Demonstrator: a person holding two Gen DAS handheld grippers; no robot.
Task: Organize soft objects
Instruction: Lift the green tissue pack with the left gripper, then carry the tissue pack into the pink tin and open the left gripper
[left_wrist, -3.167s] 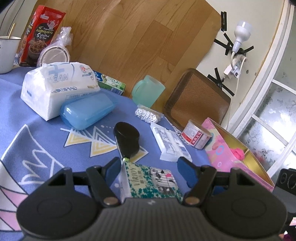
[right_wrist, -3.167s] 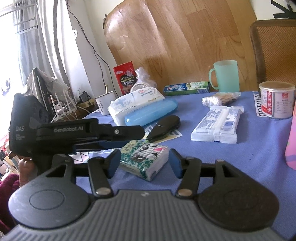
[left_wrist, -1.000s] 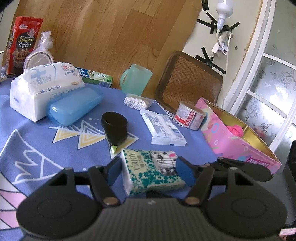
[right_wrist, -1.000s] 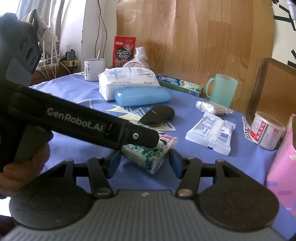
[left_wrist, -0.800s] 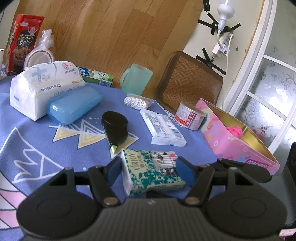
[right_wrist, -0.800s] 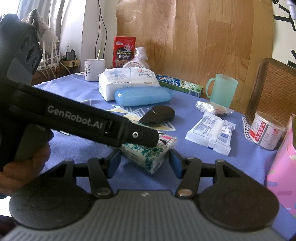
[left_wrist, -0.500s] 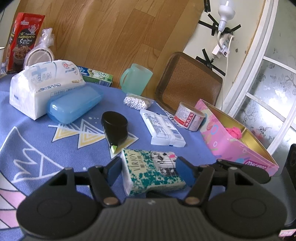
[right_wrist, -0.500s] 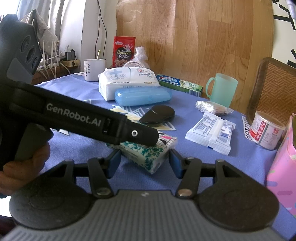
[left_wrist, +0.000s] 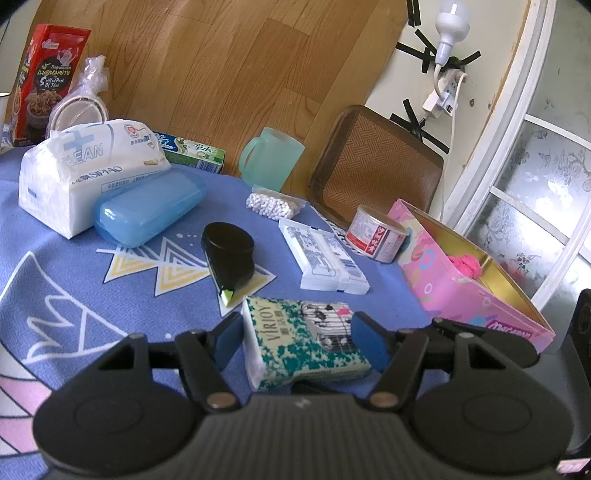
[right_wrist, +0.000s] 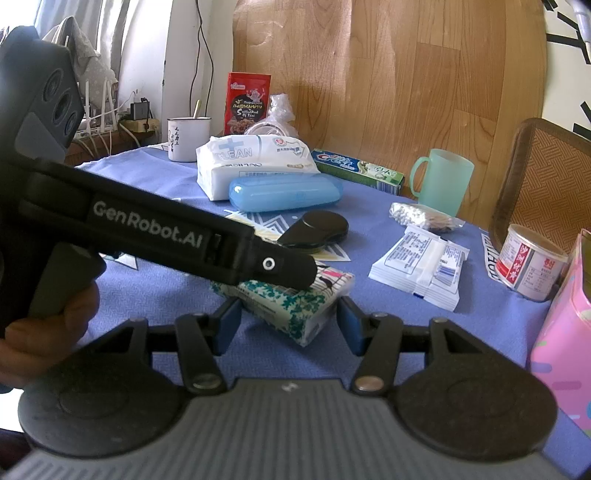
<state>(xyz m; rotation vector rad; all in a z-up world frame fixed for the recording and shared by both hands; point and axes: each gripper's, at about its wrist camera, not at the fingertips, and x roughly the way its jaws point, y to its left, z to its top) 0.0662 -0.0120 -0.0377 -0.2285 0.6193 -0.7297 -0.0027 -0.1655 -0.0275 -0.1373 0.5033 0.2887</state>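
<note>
A green-and-white tissue pack (left_wrist: 301, 343) marked VIRIOY sits between the fingers of my left gripper (left_wrist: 297, 338), which close on its two sides. It looks held just above the blue tablecloth (left_wrist: 74, 295). In the right wrist view the same pack (right_wrist: 291, 301) lies between the fingers of my right gripper (right_wrist: 288, 321), which stand wider than it and do not touch it. The left gripper's arm (right_wrist: 166, 236) crosses over the pack. A pink box (left_wrist: 469, 284) with a pink soft thing (left_wrist: 467, 264) inside stands at the right.
On the cloth lie a white wipes pack (left_wrist: 85, 173), a blue case (left_wrist: 147, 210), a black oval case (left_wrist: 229, 254), a white sachet stack (left_wrist: 321, 258), a tin (left_wrist: 376, 238), a green mug (left_wrist: 269, 162), a toothpaste box (left_wrist: 192, 151) and a bag of beads (left_wrist: 271, 203).
In the last second almost nothing moved; the left gripper still holds the pack. Since 3.2 s ago the pack was turned flat and lifted, and both views shifted.
</note>
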